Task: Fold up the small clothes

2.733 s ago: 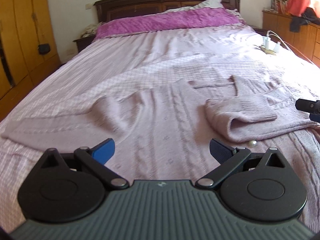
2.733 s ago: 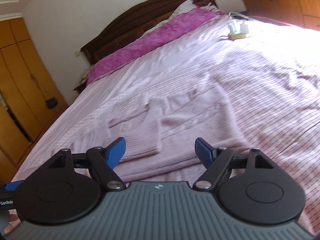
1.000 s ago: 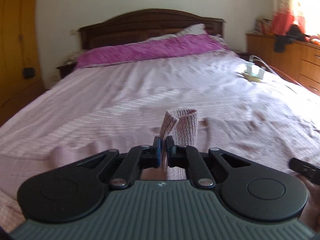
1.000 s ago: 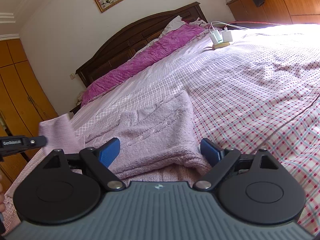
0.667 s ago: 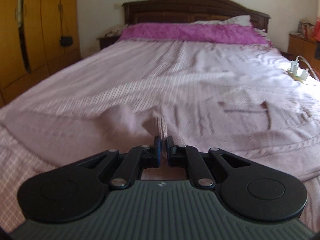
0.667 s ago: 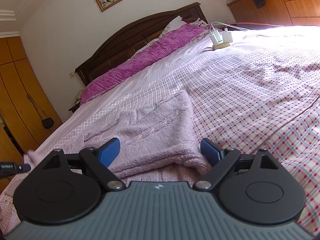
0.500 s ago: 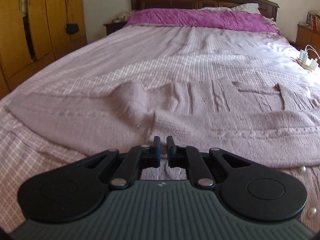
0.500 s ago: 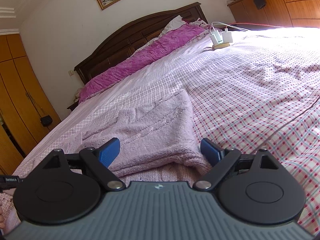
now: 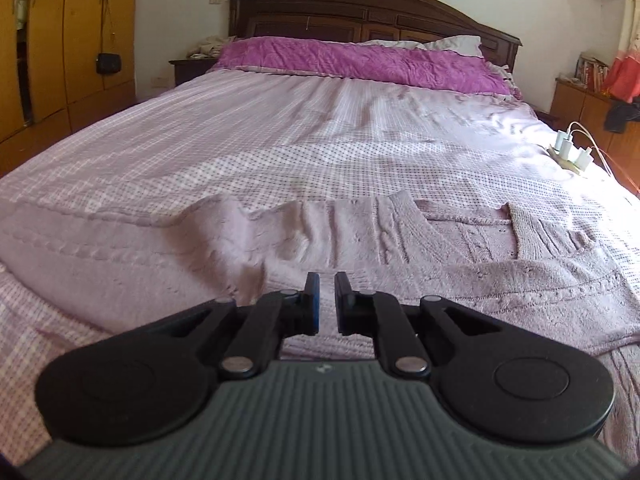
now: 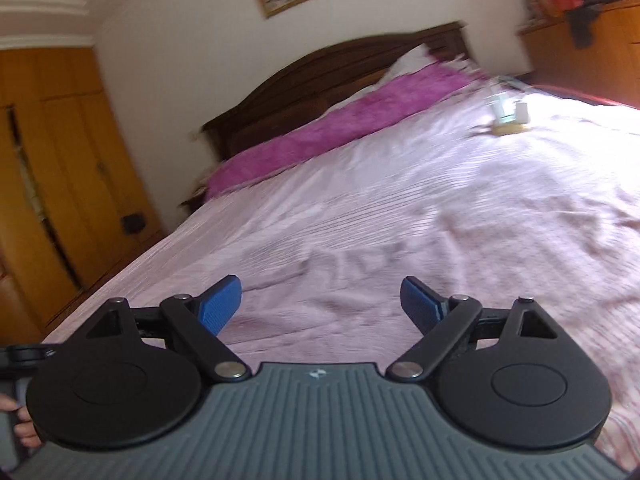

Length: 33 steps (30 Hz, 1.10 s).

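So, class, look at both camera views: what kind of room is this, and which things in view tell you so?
Most likely a home bedroom. A large bed with a dark wooden headboard and a purple pillow fills the view, wooden wardrobes line one wall, and a knitted sweater lies spread on the bed.

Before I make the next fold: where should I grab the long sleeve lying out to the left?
Take the sleeve near its far left end, coming from above with the left gripper, jaws across its width. It lies flat and straight on the bed, so lifting the end should swing it over the cardigan body.
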{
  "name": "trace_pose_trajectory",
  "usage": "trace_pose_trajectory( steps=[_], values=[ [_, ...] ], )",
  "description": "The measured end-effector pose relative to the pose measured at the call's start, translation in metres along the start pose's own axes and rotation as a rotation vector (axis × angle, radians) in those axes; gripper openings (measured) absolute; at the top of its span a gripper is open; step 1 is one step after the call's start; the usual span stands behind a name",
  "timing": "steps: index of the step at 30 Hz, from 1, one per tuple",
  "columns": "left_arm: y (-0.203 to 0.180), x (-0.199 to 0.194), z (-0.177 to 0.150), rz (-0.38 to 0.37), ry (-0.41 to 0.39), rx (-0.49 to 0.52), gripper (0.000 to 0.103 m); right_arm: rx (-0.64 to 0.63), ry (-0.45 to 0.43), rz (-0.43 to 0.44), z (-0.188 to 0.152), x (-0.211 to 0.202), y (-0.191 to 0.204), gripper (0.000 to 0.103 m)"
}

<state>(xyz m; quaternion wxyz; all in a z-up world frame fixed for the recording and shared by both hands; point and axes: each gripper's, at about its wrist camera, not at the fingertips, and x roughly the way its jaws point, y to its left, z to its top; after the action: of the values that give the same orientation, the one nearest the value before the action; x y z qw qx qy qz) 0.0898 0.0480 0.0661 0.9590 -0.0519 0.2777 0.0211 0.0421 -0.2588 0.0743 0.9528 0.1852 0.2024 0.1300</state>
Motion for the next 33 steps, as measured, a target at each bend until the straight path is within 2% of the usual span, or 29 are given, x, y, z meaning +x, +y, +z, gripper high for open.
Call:
trace_pose_trajectory(
  steps=[2, 5, 7, 10, 13, 16, 20, 24, 29, 30, 31, 33],
  values=[
    [0.001, 0.008, -0.001, -0.01, 0.013, -0.012, 0.01, -0.054, 0.072, 0.014, 0.004, 0.026, 0.006, 0.065],
    [0.003, 0.016, -0.004, -0.02, 0.025, -0.025, 0.011, -0.082, 0.179, -0.021, 0.007, 0.07, 0.004, 0.048],
    [0.004, 0.021, -0.007, 0.001, 0.042, -0.014, 0.011, -0.111, 0.23, -0.038, 0.006, 0.095, 0.003, 0.046],
    [0.009, 0.029, -0.015, 0.053, 0.088, 0.003, 0.011, -0.217, 0.273, -0.124, -0.006, 0.125, 0.01, 0.046],
    [0.015, 0.029, -0.019, 0.047, 0.092, -0.027, 0.01, -0.299, 0.259, -0.2, -0.009, 0.14, 0.02, 0.046],
    [0.016, 0.024, -0.016, 0.042, 0.101, -0.043, 0.011, -0.319, 0.249, -0.226, -0.008, 0.142, 0.025, 0.046],
    [0.022, 0.013, -0.016, 0.011, 0.103, -0.076, 0.011, -0.283, 0.225, -0.249, -0.002, 0.112, 0.029, 0.048],
    [0.034, 0.001, -0.014, -0.005, 0.106, -0.128, 0.011, -0.21, 0.195, -0.212, -0.002, 0.069, 0.022, 0.052],
    [0.053, -0.018, -0.002, 0.029, 0.101, -0.152, 0.011, -0.136, 0.194, -0.162, -0.005, 0.026, 0.018, 0.068],
    [0.058, -0.023, 0.001, 0.046, 0.094, -0.148, 0.025, -0.129, 0.188, -0.154, -0.005, 0.019, 0.019, 0.07],
    [0.063, -0.028, 0.004, 0.067, 0.083, -0.147, 0.046, -0.125, 0.182, -0.146, -0.006, 0.012, 0.021, 0.071],
    [0.076, -0.038, 0.012, 0.119, 0.046, -0.145, 0.061, -0.117, 0.169, -0.128, -0.009, -0.002, 0.026, 0.072]
  ],
)
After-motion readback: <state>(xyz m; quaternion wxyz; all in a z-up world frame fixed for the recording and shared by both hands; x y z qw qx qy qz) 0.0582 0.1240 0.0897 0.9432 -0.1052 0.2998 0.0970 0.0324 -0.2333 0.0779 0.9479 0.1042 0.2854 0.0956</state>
